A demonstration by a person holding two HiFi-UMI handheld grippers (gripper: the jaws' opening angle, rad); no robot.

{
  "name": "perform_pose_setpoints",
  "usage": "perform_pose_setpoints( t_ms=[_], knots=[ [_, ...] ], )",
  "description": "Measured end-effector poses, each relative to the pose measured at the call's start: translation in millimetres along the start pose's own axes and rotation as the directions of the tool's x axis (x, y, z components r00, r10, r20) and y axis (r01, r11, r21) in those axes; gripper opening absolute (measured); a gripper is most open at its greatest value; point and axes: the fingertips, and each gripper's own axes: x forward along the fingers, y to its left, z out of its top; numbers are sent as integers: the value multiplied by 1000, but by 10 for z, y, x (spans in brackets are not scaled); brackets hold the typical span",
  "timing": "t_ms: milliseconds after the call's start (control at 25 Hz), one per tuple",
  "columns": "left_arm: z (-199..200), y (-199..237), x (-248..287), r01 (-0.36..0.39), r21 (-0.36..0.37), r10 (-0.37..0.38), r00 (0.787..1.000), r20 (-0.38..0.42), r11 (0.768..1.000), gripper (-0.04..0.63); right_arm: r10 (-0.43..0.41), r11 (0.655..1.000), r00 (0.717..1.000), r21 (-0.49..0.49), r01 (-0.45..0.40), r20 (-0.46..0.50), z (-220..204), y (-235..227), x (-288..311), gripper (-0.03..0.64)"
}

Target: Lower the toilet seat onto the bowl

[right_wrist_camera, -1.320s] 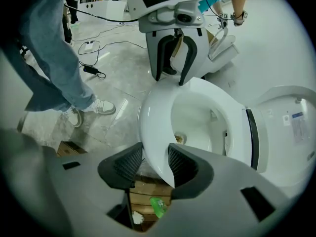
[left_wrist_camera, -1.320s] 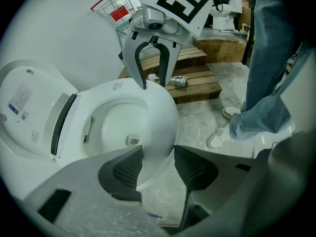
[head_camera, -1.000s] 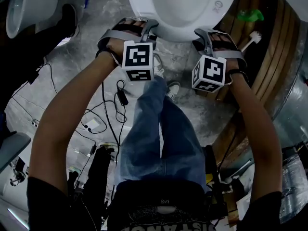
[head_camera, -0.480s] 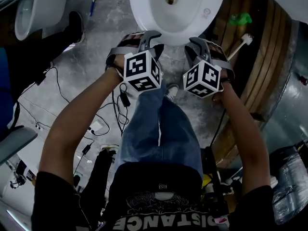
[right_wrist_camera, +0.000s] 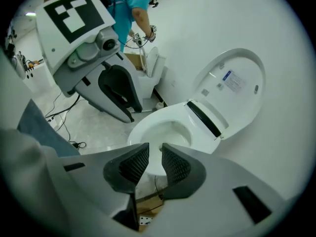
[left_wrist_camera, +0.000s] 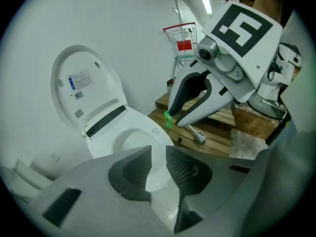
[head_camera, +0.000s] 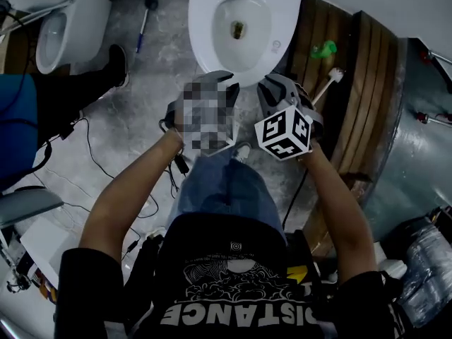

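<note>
Toilet seat [head_camera: 206, 21] reads to me as lying flat on bowl [head_camera: 244, 27], lid [left_wrist_camera: 84, 88] upright behind it, so lowering step looks done

Left gripper [left_wrist_camera: 158, 166] up above front rim, fingers [left_wrist_camera: 187, 169] narrow, just been closing, nothing between

Right gripper [right_wrist_camera: 154, 164] same: fingers narrow, just been closing, empty, only bowl showing through gap

Neither gripper touches toilet

Next move, my call: no more work on seat, just check it sits even all round; if front rides high, light press at front edge
</note>
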Motion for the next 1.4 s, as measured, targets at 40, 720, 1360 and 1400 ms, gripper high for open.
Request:
perform_pose_setpoints(
  t_ms=[40,720,1360,1400],
  knots=[
    [78,1,-93,-7,-27,7,1000,15,1000,100,-17,1000,1000,24,17,13,69,-32,-105,83],
    [1125,-175,-1449,-21,-419,154,946,287,908,12,-241,854,942,511,93,232,775,-131,-1683,26],
    [1457,-267,-2057,-42,-497,252,897,362,867,11,-313,766,878,642,7,363,930,-12,-2318,17],
    [1454,-283,-2077,-44,-496,253,897,363,867,11,-312,766,877,642,5,366,938,13,-2330,17]
  ],
)
